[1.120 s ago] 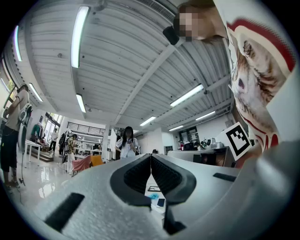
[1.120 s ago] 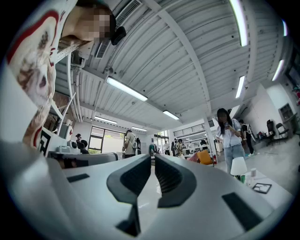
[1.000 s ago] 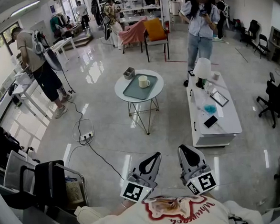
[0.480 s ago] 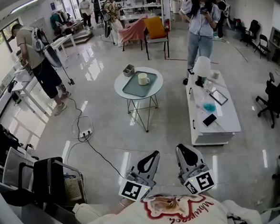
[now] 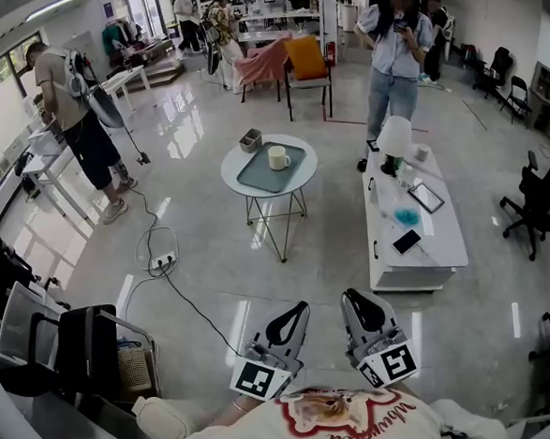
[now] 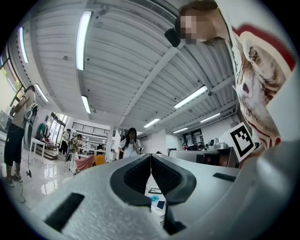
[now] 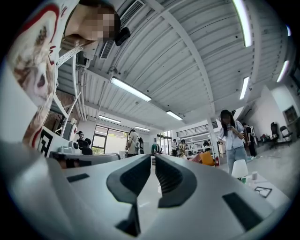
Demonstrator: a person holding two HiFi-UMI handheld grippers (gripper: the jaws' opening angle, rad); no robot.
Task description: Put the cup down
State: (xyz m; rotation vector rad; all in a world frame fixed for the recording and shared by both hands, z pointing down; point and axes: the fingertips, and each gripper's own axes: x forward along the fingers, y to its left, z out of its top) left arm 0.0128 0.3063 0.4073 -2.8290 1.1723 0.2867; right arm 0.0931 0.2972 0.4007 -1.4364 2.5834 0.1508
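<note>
A cream cup (image 5: 277, 157) stands upright on a grey tray (image 5: 260, 177), on top of a small round white table (image 5: 234, 176) in the middle of the room. Both grippers are held low by my chest, far from that table. In the head view my left gripper (image 5: 302, 309) and my right gripper (image 5: 349, 298) point toward the table. In the left gripper view the left gripper (image 6: 150, 157) has its jaws together with nothing between them. The right gripper (image 7: 154, 157) also looks closed and empty in the right gripper view.
A small grey box (image 5: 251, 140) sits at the round table's back edge. A long low white table (image 5: 427, 246) at the right carries a white lamp (image 5: 396, 135), a tablet and a phone. A cable and power strip (image 5: 162, 262) lie on the floor. People stand at the back (image 5: 390, 56) and left (image 5: 75, 120).
The view has drifted slightly, so the tables sit a little further left. Both grippers stay shut and empty near my body.
</note>
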